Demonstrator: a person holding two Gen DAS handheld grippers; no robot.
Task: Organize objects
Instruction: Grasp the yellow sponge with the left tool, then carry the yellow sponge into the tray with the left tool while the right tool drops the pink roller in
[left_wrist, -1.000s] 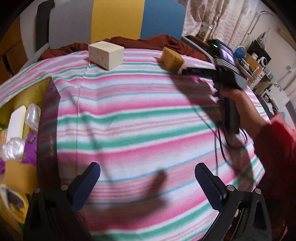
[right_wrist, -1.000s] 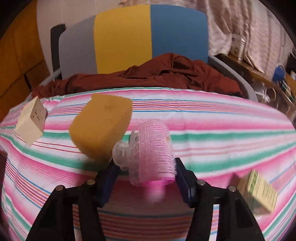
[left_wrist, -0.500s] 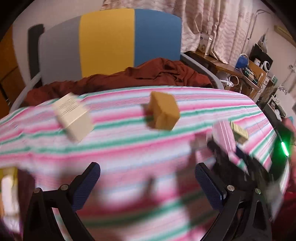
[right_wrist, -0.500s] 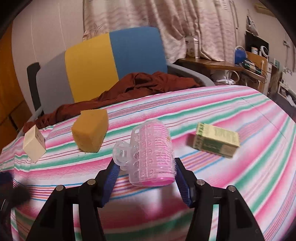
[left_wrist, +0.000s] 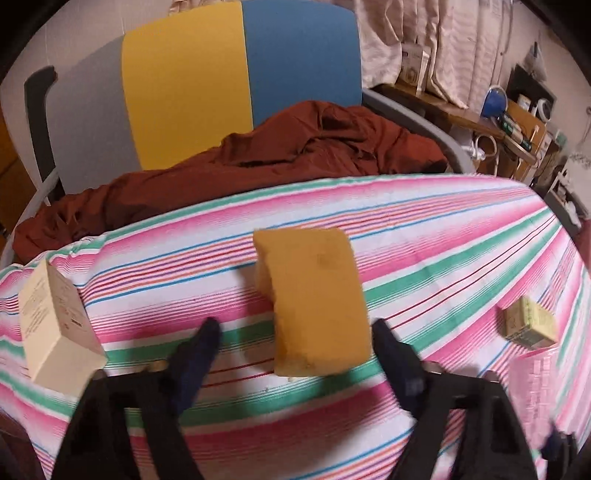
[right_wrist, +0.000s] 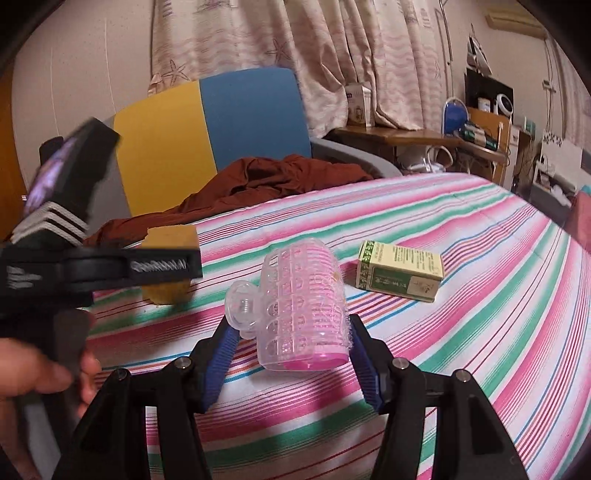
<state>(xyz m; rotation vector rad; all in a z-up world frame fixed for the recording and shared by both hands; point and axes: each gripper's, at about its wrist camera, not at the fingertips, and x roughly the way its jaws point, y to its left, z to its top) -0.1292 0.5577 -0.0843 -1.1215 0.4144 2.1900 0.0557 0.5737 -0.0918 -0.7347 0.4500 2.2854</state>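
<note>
We judge the yellow sponge (left_wrist: 317, 295) soft and light; our left gripper (left_wrist: 295, 354), jaws wide, should squeeze its long sides. Right gripper (right_wrist: 291, 332) clamps the pink hair roller (right_wrist: 303, 306).

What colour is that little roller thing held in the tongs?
The hair roller is translucent pink with a brighter pink end, seen best from the right wrist camera.

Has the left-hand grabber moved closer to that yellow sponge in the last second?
Yes. The left gripper has swung in toward the yellow sponge, which now sits between its open fingers; a second ago the sponge lay far off by the red cloth.
</note>
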